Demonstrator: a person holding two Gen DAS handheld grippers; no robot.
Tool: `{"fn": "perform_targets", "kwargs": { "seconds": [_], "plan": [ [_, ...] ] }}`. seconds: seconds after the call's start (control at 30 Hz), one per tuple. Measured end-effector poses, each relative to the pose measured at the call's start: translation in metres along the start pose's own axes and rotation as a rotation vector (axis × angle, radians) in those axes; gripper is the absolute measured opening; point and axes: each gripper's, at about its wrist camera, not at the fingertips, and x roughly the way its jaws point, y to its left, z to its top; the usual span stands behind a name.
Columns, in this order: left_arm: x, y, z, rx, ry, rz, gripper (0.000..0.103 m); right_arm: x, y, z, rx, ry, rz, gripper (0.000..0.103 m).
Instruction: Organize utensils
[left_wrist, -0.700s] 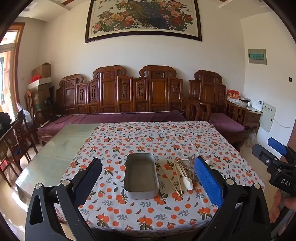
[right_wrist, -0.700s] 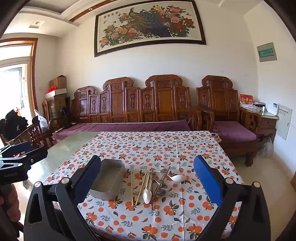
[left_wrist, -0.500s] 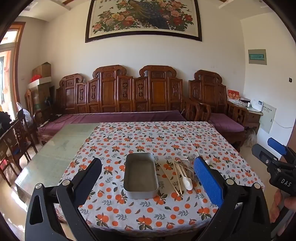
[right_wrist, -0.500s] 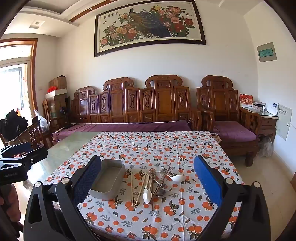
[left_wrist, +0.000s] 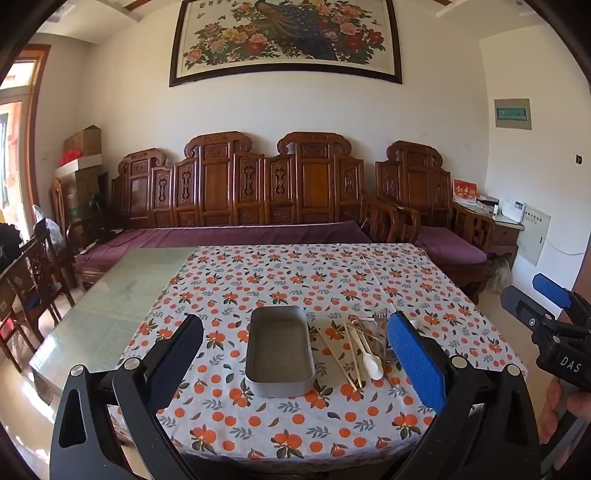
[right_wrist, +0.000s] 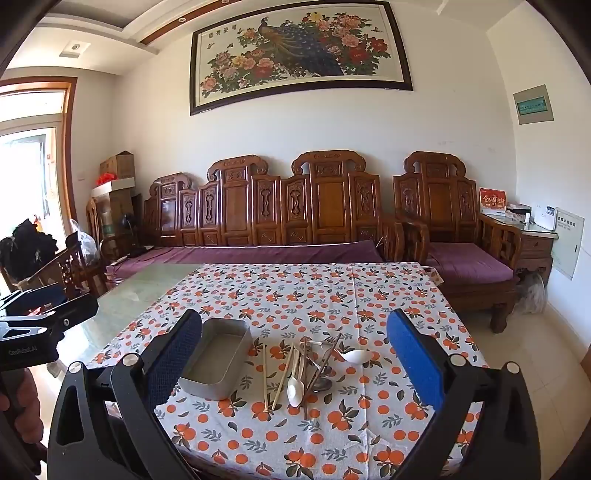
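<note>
An empty grey metal tray (left_wrist: 279, 350) sits near the front of the table; it also shows in the right wrist view (right_wrist: 216, 358). Right of it lies a pile of utensils (left_wrist: 364, 341): wooden chopsticks (right_wrist: 264, 373), white plastic spoons (right_wrist: 295, 387), a white ceramic spoon (right_wrist: 355, 356) and metal cutlery. My left gripper (left_wrist: 295, 347) is open and empty, held above the table's front edge with the tray between its fingers in view. My right gripper (right_wrist: 293, 349) is open and empty, in front of the utensil pile.
The table has an orange-patterned cloth (left_wrist: 295, 280) and a bare glass part at the left (left_wrist: 107, 306). A carved wooden sofa with purple cushions (left_wrist: 240, 236) stands behind it. Wooden chairs (left_wrist: 26, 291) stand at the left.
</note>
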Motion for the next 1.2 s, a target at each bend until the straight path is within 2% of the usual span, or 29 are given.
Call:
{"fn": "perform_targets", "kwargs": {
  "seconds": [1.2],
  "plan": [
    [-0.005, 0.002, 0.009, 0.0, -0.009, -0.002, 0.097, -0.003, -0.002, 0.003, 0.005, -0.004, 0.005, 0.101]
  ]
}}
